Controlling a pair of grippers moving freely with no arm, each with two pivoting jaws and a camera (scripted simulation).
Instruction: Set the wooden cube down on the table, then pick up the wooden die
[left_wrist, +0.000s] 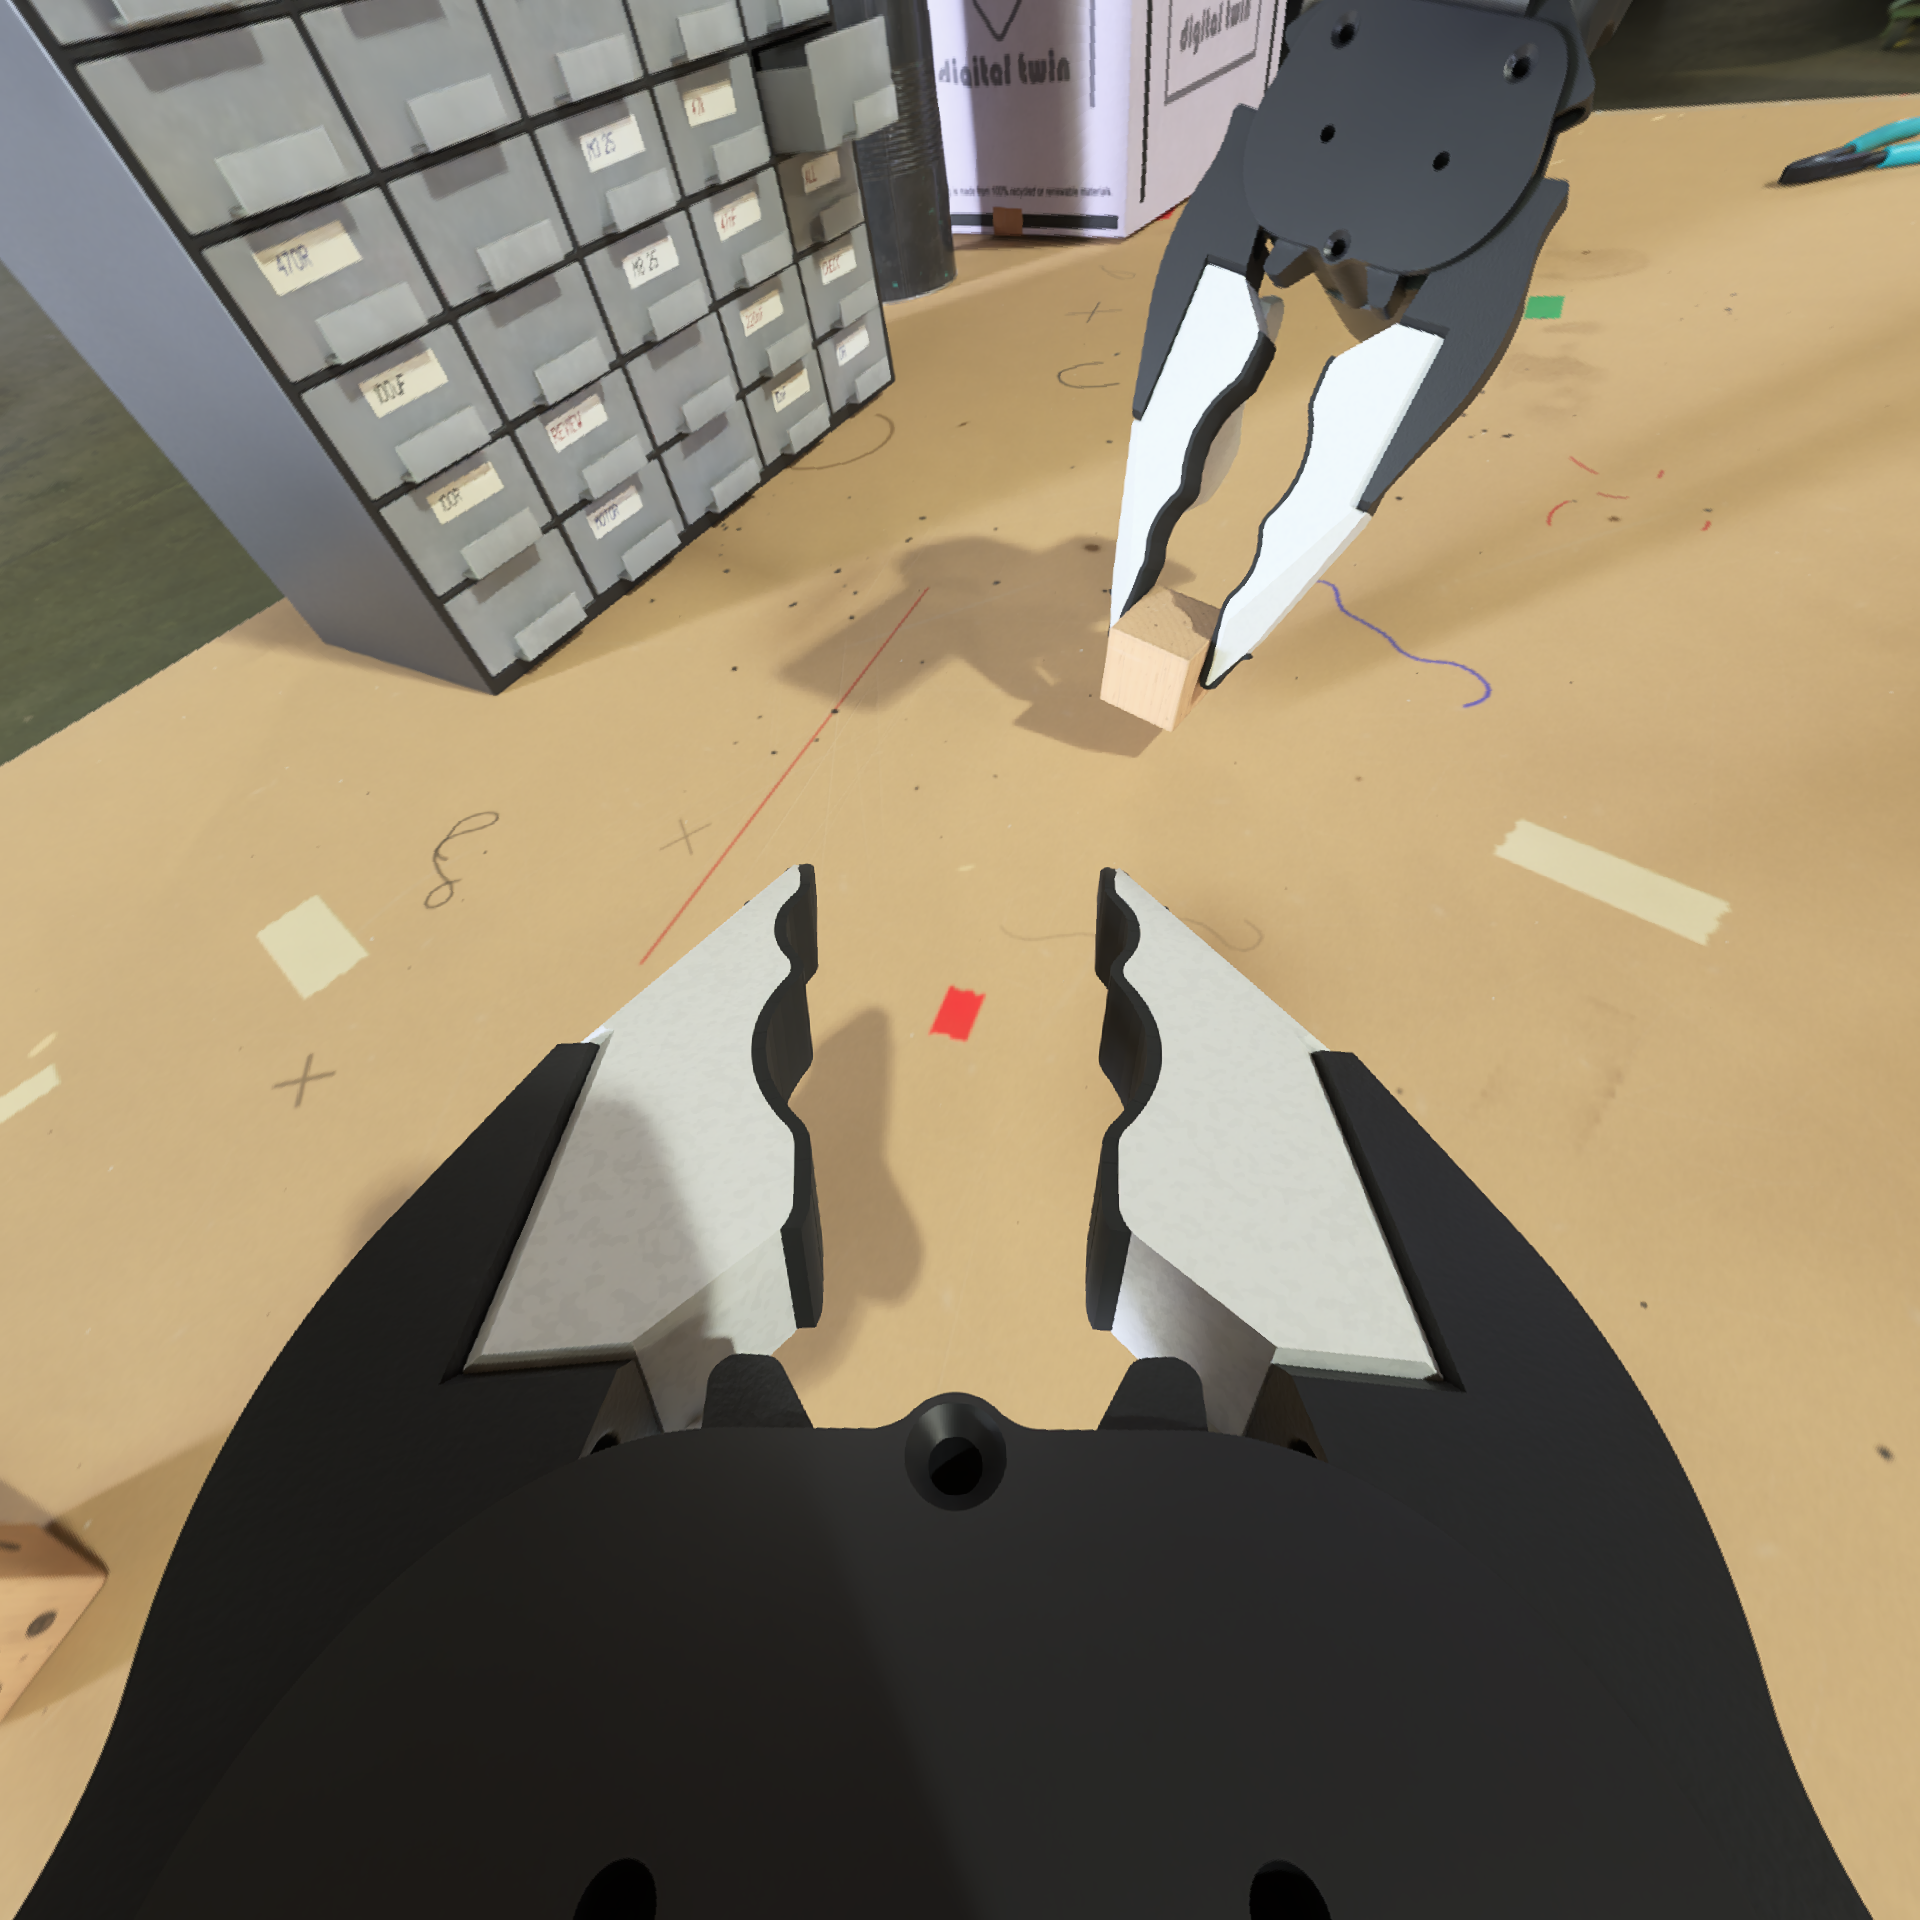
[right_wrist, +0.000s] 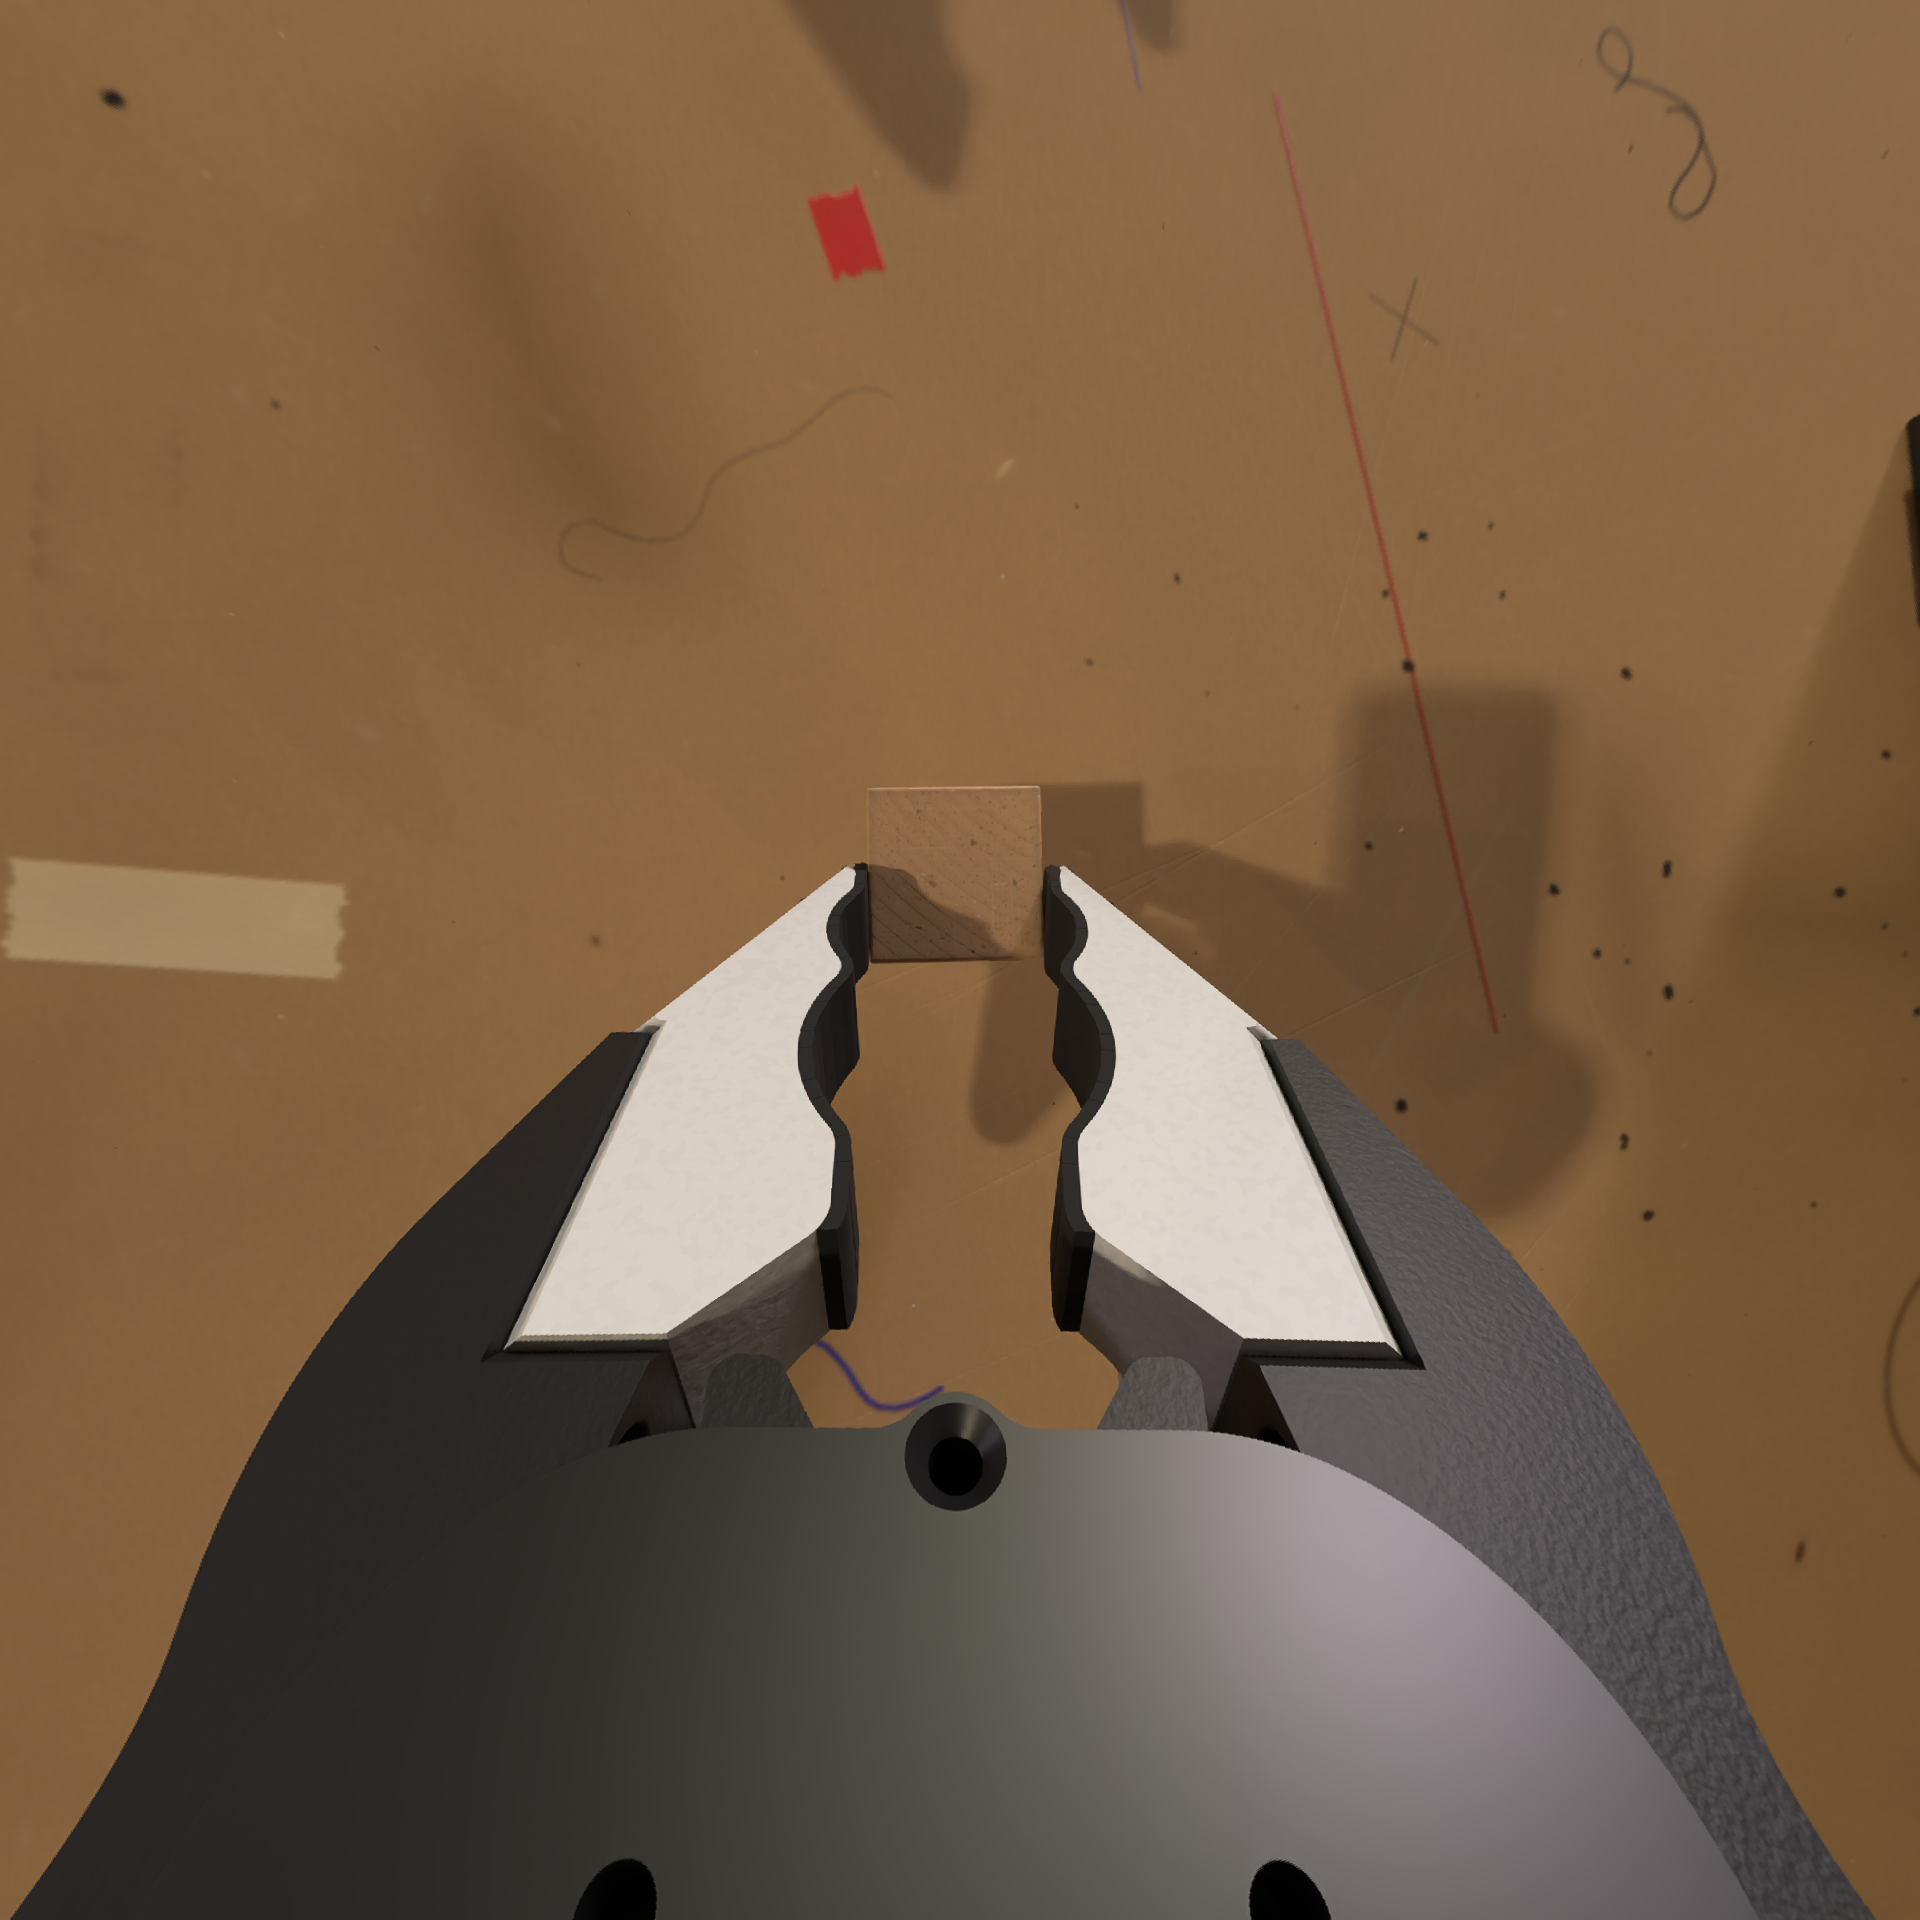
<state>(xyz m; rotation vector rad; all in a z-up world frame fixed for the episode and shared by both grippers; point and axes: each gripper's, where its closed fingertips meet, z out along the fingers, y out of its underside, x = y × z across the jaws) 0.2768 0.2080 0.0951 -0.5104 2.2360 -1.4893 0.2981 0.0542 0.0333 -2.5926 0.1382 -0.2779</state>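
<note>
Down on the counter (left_wrist: 1351, 1039), the wooden cube (left_wrist: 1151, 665) sits between the fingertips of the right tool (left_wrist: 1169, 649), which pinches its two side faces; whether its base touches the surface cannot be told. Bare board lies open around it. The left tool (left_wrist: 956, 883) hangs spread and empty over red tape (left_wrist: 957, 1012). Beyond, the drawer cabinet (left_wrist: 499, 312) lines the far-left edge, while the wooden die (left_wrist: 36, 1600) rests near-left.
</note>
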